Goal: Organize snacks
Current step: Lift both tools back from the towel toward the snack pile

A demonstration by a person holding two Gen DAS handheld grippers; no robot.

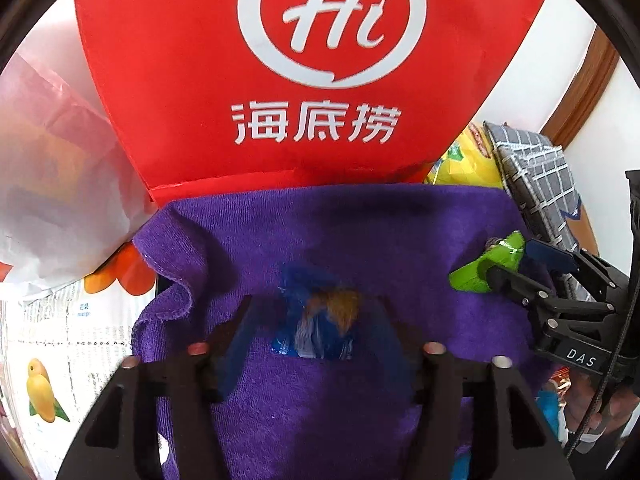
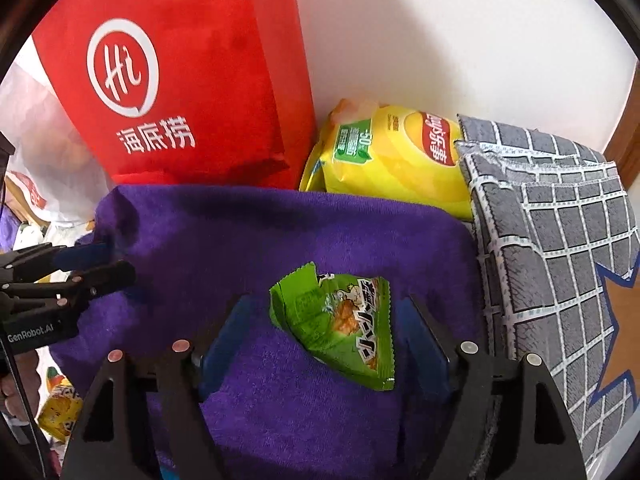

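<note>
A purple towel (image 1: 320, 232) covers the work surface. A small blue snack packet (image 1: 320, 328) lies on it between the open fingers of my left gripper (image 1: 316, 320); the fingers are not touching it. A green snack packet (image 2: 340, 324) lies on the towel (image 2: 260, 232) between the open fingers of my right gripper (image 2: 328, 328). In the left wrist view the right gripper (image 1: 512, 268) stands around the green packet (image 1: 488, 268). In the right wrist view the left gripper (image 2: 104, 264) shows at the left edge.
A red Haidilao bag (image 1: 288, 80) stands behind the towel, also in the right wrist view (image 2: 180, 92). A yellow chip bag (image 2: 392, 160) leans against the wall. A grey checked cloth (image 2: 552, 240) lies at the right. A white plastic bag (image 1: 52, 180) and mango box (image 1: 44, 360) lie left.
</note>
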